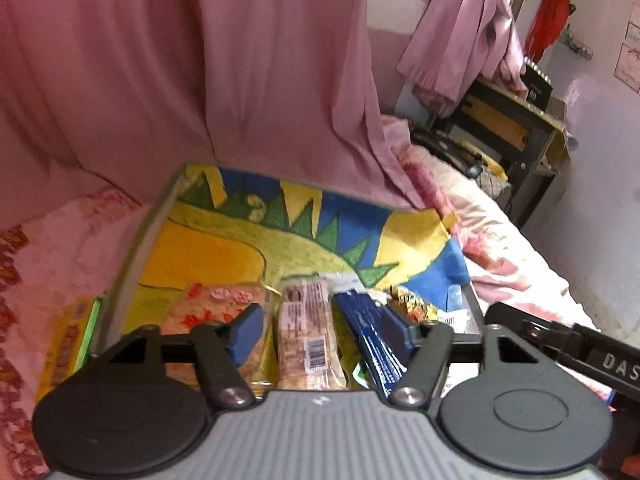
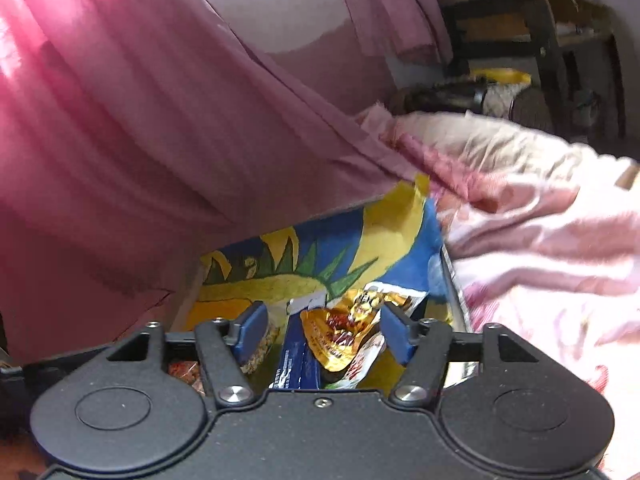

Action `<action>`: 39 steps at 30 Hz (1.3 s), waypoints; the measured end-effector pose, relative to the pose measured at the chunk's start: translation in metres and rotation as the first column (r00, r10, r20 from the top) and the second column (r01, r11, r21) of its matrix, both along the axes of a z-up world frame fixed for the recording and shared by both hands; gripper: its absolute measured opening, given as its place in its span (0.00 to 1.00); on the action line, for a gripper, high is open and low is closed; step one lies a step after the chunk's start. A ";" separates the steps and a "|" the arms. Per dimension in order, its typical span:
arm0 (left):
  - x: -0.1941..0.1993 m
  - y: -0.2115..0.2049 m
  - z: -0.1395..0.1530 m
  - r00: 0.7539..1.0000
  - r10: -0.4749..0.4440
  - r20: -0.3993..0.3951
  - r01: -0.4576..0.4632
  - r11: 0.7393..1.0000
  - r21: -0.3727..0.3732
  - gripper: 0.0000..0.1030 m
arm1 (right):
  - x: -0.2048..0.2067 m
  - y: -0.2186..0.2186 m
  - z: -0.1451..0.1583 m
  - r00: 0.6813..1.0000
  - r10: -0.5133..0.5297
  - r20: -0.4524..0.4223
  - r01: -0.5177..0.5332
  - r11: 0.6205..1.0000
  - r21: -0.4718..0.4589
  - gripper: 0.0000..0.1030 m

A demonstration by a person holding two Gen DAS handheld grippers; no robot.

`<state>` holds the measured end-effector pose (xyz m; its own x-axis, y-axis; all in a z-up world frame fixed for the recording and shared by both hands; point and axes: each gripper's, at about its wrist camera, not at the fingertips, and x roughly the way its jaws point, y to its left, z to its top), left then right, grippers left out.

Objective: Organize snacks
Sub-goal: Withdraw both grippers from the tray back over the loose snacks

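hovering open grippers [image 1: 322,326] over seemingly loose snacks [image 1: 308,340]

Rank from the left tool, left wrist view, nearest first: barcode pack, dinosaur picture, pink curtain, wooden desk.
1. Barcode pack: between the open left tool's fingers.
2. Dinosaur picture: just beyond, on the tray.
3. Pink curtain: behind the tray.
4. Wooden desk: far right.

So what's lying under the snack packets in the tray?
A painted sheet in yellow, green and blue lines the tray under the snack packets. The tray's own floor is covered, so unseen.
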<state>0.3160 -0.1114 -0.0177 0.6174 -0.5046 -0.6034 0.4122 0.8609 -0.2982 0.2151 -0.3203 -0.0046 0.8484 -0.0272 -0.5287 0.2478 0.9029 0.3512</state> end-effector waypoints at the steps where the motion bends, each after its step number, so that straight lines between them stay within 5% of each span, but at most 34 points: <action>1: -0.004 0.003 0.004 1.000 0.010 0.016 -0.010 1.000 0.004 0.76 | -0.005 0.001 0.004 1.000 0.001 0.012 -0.001 1.000 -0.021 0.71; 10: -0.052 0.038 0.040 0.986 0.118 0.114 -0.119 0.993 -0.001 0.99 | -0.054 0.019 0.039 0.993 0.046 0.111 -0.028 0.987 -0.158 0.89; 19: -0.121 0.068 0.055 0.959 0.165 0.232 -0.180 0.983 0.045 1.00 | -0.108 0.038 0.052 0.986 0.078 0.146 -0.052 0.983 -0.174 0.97; 39: -0.222 0.097 0.041 0.963 0.152 0.224 -0.188 0.971 0.150 1.00 | -0.206 0.074 0.044 0.989 0.130 0.067 -0.114 0.973 -0.200 0.99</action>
